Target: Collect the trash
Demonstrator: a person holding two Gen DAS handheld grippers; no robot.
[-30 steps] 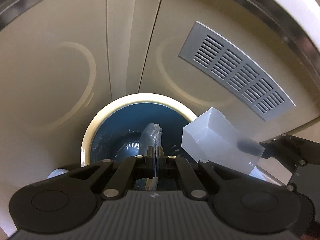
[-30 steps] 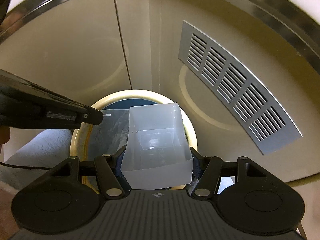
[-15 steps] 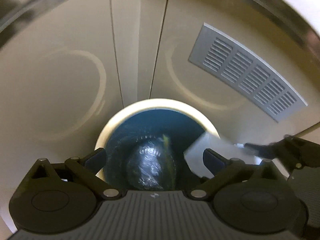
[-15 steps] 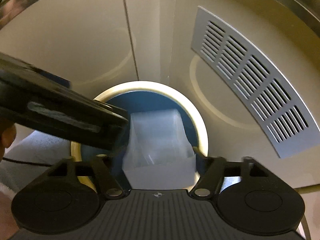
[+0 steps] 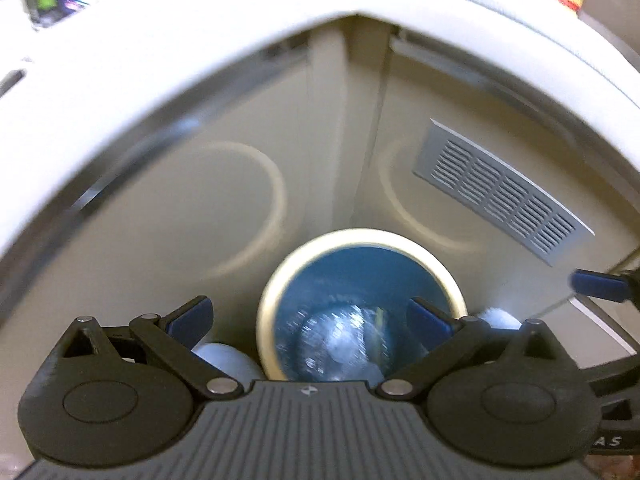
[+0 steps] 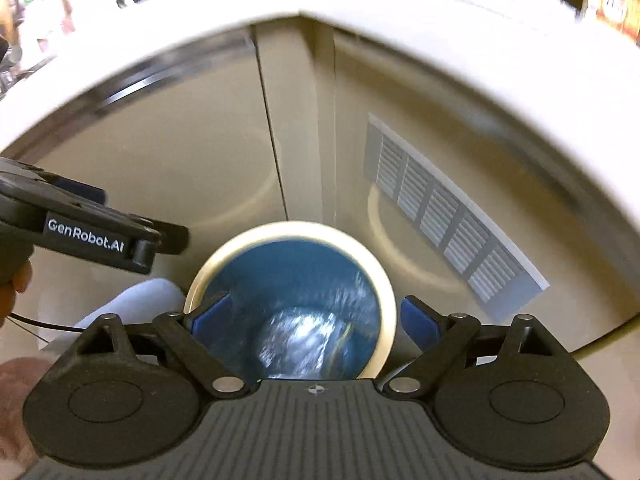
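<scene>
A round bin with a cream rim [image 5: 360, 235] [image 6: 288, 227] and a blue liner stands on the floor against beige cabinet doors. Shiny crumpled clear plastic trash [image 5: 340, 348] [image 6: 304, 340] lies at its bottom, blurred. My left gripper [image 5: 308, 316] hangs open above the bin, with nothing between its fingers. The right gripper [image 6: 316, 316] is above the bin too. Its jaws are opening and hold nothing. In the left wrist view a blue fingertip [image 5: 596, 285] of the right gripper shows at the right edge. The left gripper's black body [image 6: 100, 236] crosses the left of the right wrist view.
A grey vent grille [image 5: 500, 196] [image 6: 448, 216] is set in the right cabinet door. A white counter edge [image 5: 200, 40] arches overhead. Pale rounded shapes [image 5: 224, 356] [image 6: 132, 304] lie beside the bin. A hand [image 6: 12, 284] shows at the left edge.
The left gripper opened and its clear wrapper dropped into the bin. The right gripper let go of the translucent box. Both grippers rose and drew back from the bin.
</scene>
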